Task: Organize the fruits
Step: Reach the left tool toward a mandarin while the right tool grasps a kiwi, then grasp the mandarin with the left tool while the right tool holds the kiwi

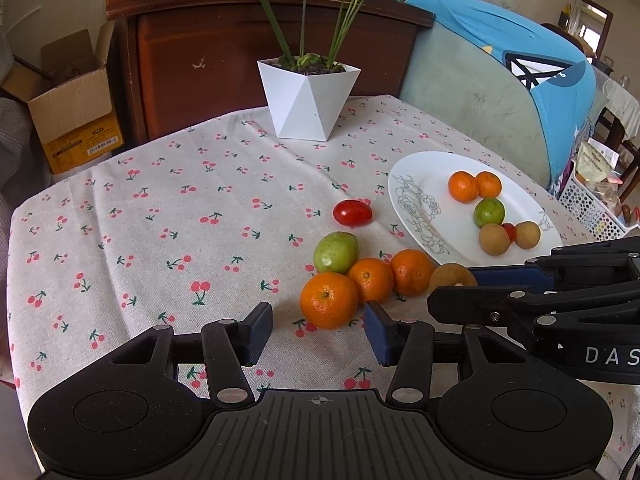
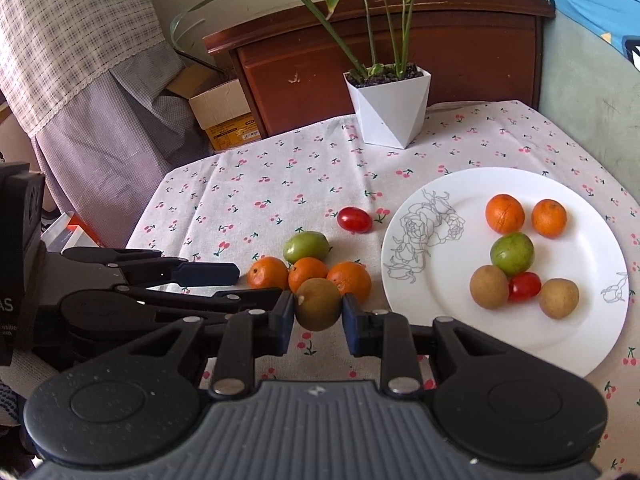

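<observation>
White plate (image 2: pixel 440 308) holds six fruits; right gripper (image 2: pixel 318 322) fingers clamp the round brown longan (image 2: pixel 318 304); left gripper (image 1: pixel 318 338) gapes.

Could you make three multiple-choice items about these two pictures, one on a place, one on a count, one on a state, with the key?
1. Where does the lone red tomato off the plate lie?
A. on the tablecloth, between the white plant pot and the fruit cluster
B. inside the plant pot
C. on the cardboard box

2. How many fruits lie on the white plate?
A. three
B. six
C. nine

3. What are the right tongs doing?
A. open over the plate
B. shut on an orange
C. shut on the brown fruit

Key: 1 A, the tomato sits on the cherry-print cloth nearer than the pot. 2 B, two oranges, one green fruit, two brown fruits and one tomato are on it. 3 C, both pads press the brown fruit's sides, while the left tongs stand open before an orange.
</observation>
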A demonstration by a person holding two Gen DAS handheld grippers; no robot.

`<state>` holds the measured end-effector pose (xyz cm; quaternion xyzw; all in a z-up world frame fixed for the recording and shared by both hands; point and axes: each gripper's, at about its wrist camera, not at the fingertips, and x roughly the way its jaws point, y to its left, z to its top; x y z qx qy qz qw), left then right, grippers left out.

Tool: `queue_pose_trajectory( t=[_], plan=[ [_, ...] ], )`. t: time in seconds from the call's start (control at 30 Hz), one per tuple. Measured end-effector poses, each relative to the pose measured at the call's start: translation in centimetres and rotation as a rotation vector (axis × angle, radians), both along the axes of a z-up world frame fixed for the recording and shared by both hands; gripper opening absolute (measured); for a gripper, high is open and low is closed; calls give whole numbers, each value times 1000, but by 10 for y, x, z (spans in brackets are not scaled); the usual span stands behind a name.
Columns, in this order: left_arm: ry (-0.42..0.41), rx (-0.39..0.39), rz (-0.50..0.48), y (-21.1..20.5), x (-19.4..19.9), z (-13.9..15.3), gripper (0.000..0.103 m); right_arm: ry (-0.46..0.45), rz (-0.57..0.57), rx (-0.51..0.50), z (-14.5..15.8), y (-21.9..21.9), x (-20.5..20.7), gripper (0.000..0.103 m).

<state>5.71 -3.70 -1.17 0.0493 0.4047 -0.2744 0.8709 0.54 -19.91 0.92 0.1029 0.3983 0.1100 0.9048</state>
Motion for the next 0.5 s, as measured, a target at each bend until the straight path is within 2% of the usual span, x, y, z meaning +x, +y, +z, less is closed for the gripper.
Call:
queue_pose_trajectory(
  t=[0.2, 0.27, 0.33, 0.5],
  plan=[
    [-39, 14, -21, -5, 0, -3, 46, -1, -1, 4, 0, 0, -1, 26],
    [-47, 26, -40, -7, -2, -4, 35, 0, -2, 4, 0, 0, -1, 26],
    [-50, 24, -50, -8, -2, -4, 29, 2, -5, 6, 0, 0, -1, 26],
    [-46, 13, -42, -8, -3, -4, 29, 10, -10, 15, -1, -3, 0, 26]
  ],
)
